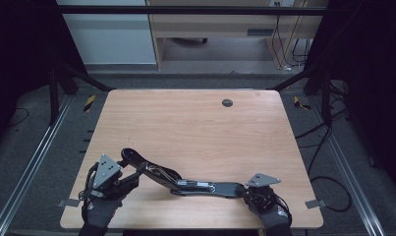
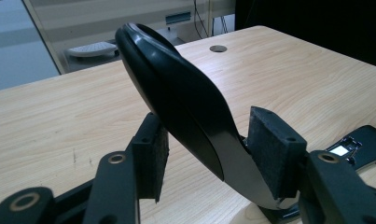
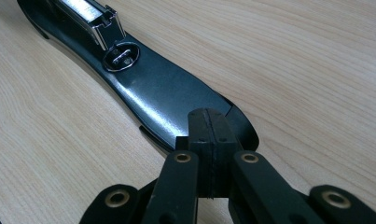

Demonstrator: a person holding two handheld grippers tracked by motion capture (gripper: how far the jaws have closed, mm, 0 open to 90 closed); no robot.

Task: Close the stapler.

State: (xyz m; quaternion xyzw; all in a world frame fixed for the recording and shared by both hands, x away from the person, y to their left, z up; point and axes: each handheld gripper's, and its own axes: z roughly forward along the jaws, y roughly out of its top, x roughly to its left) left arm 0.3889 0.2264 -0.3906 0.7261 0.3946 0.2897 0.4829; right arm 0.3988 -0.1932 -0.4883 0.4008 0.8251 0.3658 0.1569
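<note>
A black stapler (image 1: 200,187) lies swung open near the table's front edge. Its glossy upper arm (image 2: 176,93) rises at a slant, and my left gripper (image 2: 209,144) is shut on it, with one pad (image 2: 150,154) on either side. In the high view that left gripper (image 1: 139,172) is at the front left, held by a gloved hand. The stapler's flat base (image 3: 162,93), with its metal magazine (image 3: 87,16), stretches to the right. My right gripper (image 3: 209,121) is shut, pads pressed together, its tip at the base's rounded end. That right gripper (image 1: 244,189) sits at the front right.
The wooden table (image 1: 195,128) has a round cable hole (image 1: 227,103) near its far edge. Metal rails (image 1: 33,157) run along the floor on both sides, with loose cables (image 1: 328,182) at the right. A wooden desk (image 1: 210,24) stands beyond the table.
</note>
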